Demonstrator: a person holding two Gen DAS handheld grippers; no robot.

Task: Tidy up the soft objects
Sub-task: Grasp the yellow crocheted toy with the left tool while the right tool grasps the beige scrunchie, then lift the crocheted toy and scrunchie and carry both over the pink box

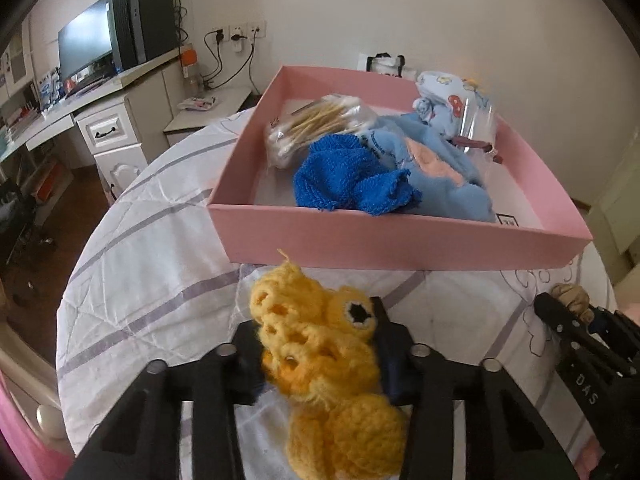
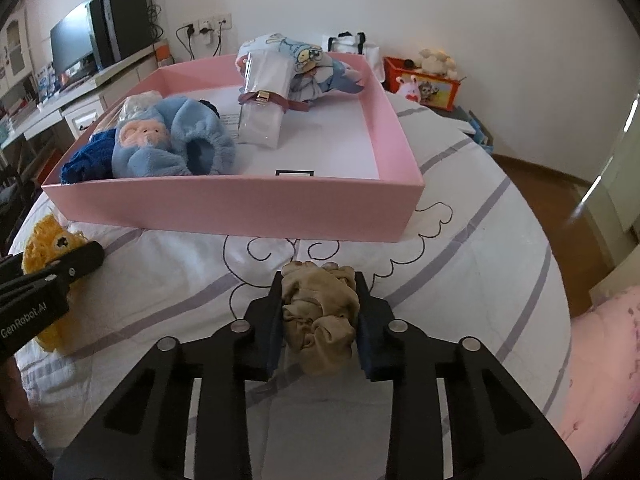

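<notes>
My left gripper (image 1: 316, 332) is shut on a yellow crocheted toy (image 1: 320, 344), just above the white quilt in front of the pink box (image 1: 400, 236). My right gripper (image 2: 318, 300) is shut on a tan bunched cloth (image 2: 320, 320), also before the box (image 2: 240, 208). In the box lie a blue knitted cloth (image 1: 344, 172), a light blue plush slipper (image 2: 172, 144), a bag of cotton swabs (image 1: 316, 120), a printed cloth bundle (image 2: 304, 64) and a clear pouch (image 2: 264, 96). The toy (image 2: 44, 248) and left gripper (image 2: 60, 268) show at the left of the right wrist view.
The round table carries a white quilt with purple stripes (image 2: 460, 248). A desk with monitor and computer (image 1: 116, 36) stands at the left. A red toy box (image 2: 424, 80) sits beyond the table at right. A pink cushion (image 2: 600, 360) lies at the right edge.
</notes>
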